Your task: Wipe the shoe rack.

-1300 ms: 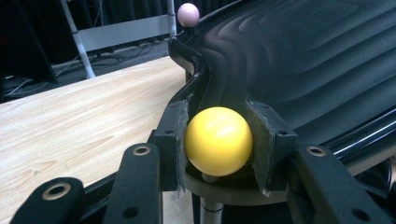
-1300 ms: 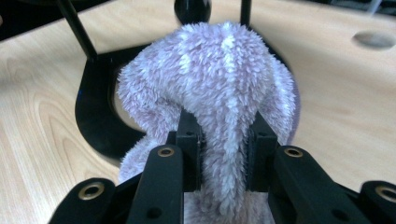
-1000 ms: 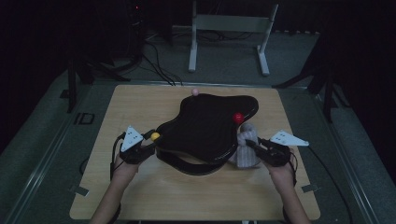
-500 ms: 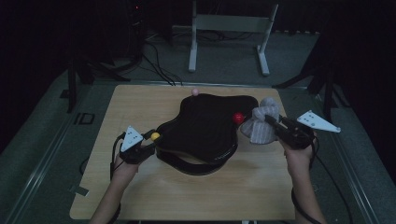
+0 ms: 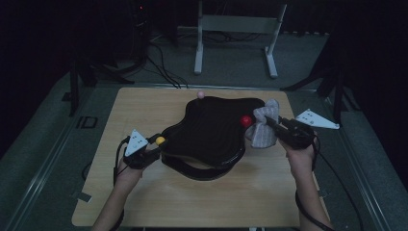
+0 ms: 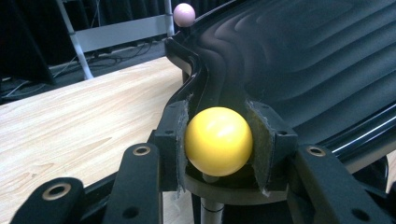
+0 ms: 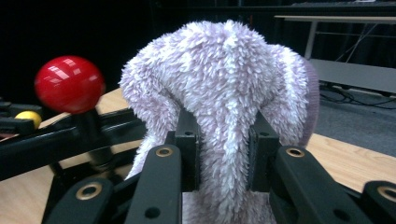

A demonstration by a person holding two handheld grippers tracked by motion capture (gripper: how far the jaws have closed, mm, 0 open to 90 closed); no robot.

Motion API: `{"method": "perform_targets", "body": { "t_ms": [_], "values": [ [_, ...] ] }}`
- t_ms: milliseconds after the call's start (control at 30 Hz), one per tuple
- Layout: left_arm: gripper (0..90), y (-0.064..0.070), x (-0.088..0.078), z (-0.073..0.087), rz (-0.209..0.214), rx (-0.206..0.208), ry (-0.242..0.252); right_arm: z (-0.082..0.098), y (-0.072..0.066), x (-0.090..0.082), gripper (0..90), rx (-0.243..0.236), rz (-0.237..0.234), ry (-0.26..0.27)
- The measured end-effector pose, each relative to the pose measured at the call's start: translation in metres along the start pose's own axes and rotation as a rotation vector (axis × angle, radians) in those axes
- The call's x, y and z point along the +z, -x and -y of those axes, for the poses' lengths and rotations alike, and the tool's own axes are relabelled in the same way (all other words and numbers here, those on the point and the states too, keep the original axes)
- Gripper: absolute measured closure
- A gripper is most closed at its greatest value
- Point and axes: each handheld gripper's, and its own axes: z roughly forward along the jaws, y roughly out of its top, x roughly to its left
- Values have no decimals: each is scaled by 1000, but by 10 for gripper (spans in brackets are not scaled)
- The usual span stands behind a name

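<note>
Yellow ball (image 6: 218,140) at the black tray's (image 5: 211,130) left corner sits pinched by the left gripper (image 5: 153,149); the right gripper (image 5: 274,126) clamps a fluffy lilac cloth (image 7: 224,93) beside the red ball (image 7: 69,84).

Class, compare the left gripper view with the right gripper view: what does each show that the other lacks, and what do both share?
Left gripper view alone: the pink ball on its post at the far rim, and the tray's rippled black surface. The left gripper is shut on the yellow ball.

Right gripper view alone: the fluffy lilac cloth clamped in the right gripper, and the red ball beside it.

Both share the yellow ball, small at the left edge of the right gripper view, and the wooden table.
</note>
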Motion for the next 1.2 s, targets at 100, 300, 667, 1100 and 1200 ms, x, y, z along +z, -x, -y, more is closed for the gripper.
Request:
{"method": "perform_targets", "body": {
  "t_ms": [100,300,667,1100,1200],
  "values": [
    [602,0,0,0,0,-1,-1,1,-5,1,716,-12,-3,-6],
    [603,0,0,0,2,-2,-1,8,-12,1,715,-6,-26,-12],
    [602,0,0,0,6,-6,0,28,-24,7,715,5,-66,-64],
    [602,0,0,0,7,-8,2,18,-13,-6,715,9,-9,-24],
    [602,0,1,0,7,-6,-1,8,-10,-7,715,-11,13,-22]
  ]
}}
